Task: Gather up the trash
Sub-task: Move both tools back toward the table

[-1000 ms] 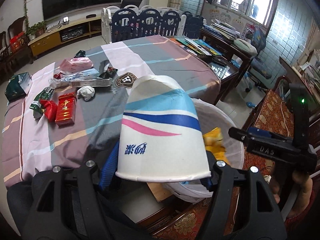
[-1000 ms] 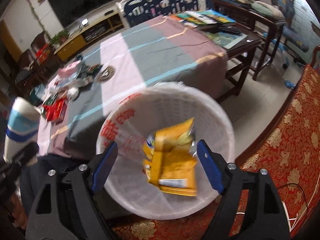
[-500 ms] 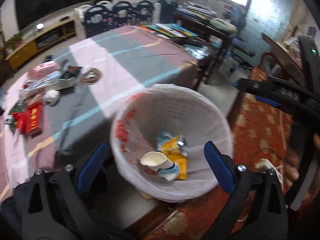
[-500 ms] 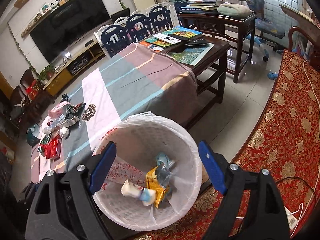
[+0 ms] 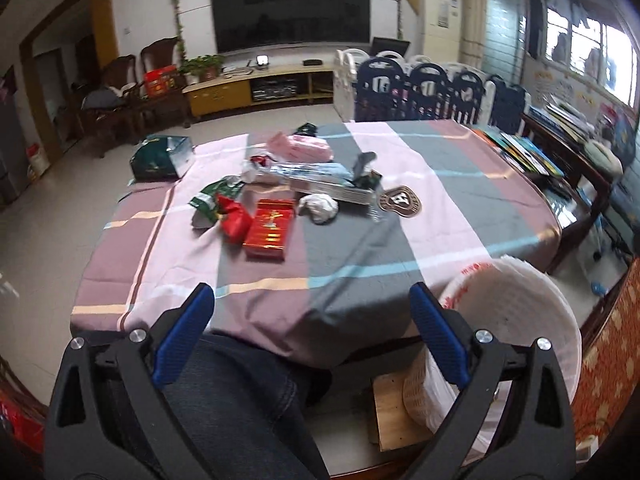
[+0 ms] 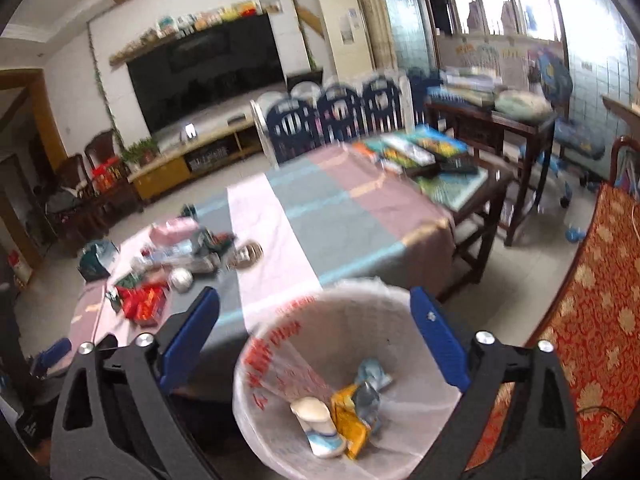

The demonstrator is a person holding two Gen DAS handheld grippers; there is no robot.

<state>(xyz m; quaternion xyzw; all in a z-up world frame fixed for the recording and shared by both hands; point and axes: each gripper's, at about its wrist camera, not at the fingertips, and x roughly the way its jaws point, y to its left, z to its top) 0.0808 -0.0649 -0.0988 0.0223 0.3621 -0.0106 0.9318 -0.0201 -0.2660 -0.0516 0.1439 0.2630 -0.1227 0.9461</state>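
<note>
A white lined trash bin (image 6: 360, 312) stands at the table's near right corner; it also shows in the left wrist view (image 5: 532, 300). Inside lie a paper cup (image 6: 318, 426), a yellow wrapper (image 6: 350, 426) and a grey-blue wrapper (image 6: 370, 380). My left gripper (image 5: 310, 334) is open and empty, facing the table. My right gripper (image 6: 314, 330) is open and empty above the bin. On the striped tablecloth (image 5: 400, 240) lie a red box (image 5: 270, 228), a red wrapper (image 5: 234, 220), a green wrapper (image 5: 214, 198), a crumpled white paper (image 5: 320, 208), a pink pack (image 5: 306, 148) and a green bag (image 5: 160, 158).
A person's jeans-clad leg (image 5: 232, 400) is under the table edge. A red patterned sofa (image 6: 600, 300) is at the right. A dark wooden side table (image 6: 480, 184) with books stands beyond the cloth. A wood board (image 5: 392, 412) lies under the bin.
My left gripper let go of the paper cup, which now lies in the bin, then swung left to face the table. My right gripper rose and tilted up from the bin.
</note>
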